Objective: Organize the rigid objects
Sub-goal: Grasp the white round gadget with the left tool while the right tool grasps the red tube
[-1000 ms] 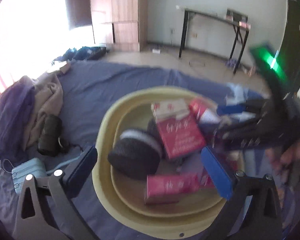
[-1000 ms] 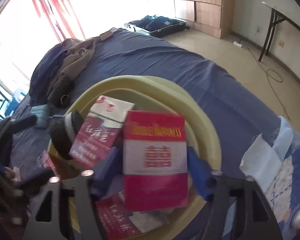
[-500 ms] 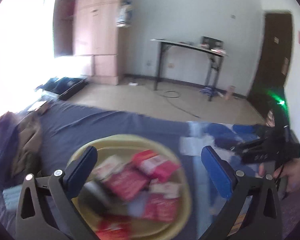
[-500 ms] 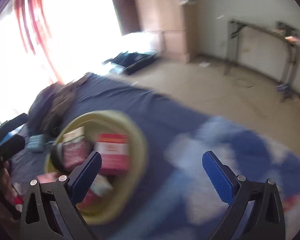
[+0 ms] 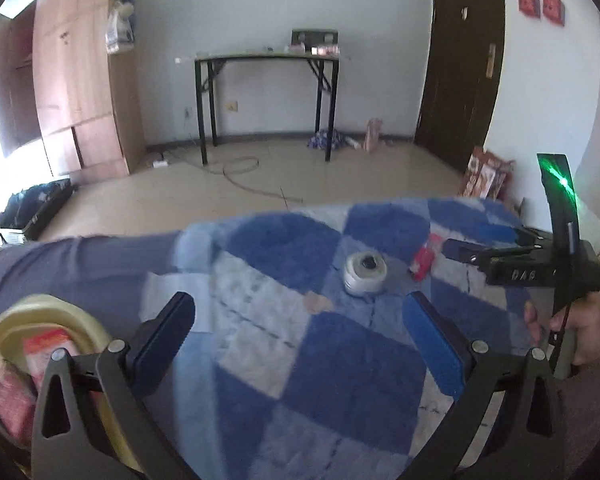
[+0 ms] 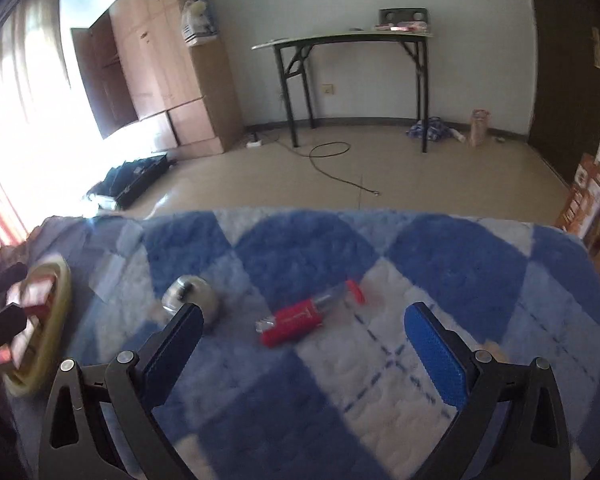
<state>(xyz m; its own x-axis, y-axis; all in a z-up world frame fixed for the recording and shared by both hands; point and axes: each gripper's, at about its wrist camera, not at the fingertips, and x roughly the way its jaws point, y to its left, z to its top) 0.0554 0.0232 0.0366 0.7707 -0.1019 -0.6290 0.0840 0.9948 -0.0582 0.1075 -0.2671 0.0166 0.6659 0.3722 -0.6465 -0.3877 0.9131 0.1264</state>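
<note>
Item: red-labelled clear bottle (image 6: 308,316) with a red cap, lying on its side on the blue-and-white checked blanket (image 6: 452,264), at 12 o'clock from the right gripper (image 6: 300,338) and just ahead of its jaws. Judged light, stiff and smooth, so likely to roll or slip. Best taken across the labelled body, not at the narrow cap end.

Item: squat round metal tin (image 6: 192,294), on the blanket at 10 o'clock from the bottle, near but apart. Judged rigid and curved; grip across its width.

Container: yellow basin (image 5: 52,320), at 8 o'clock in the left wrist view. Holds red and white boxes (image 5: 48,344); count unclear, blurred and partly cut off.

Right gripper: fingers (image 6: 436,344) spread fully wide, nothing between them.

Left gripper (image 5: 300,340): fingers spread wide, empty, above bare blanket. The tin lies at 12 o'clock from it.
</note>
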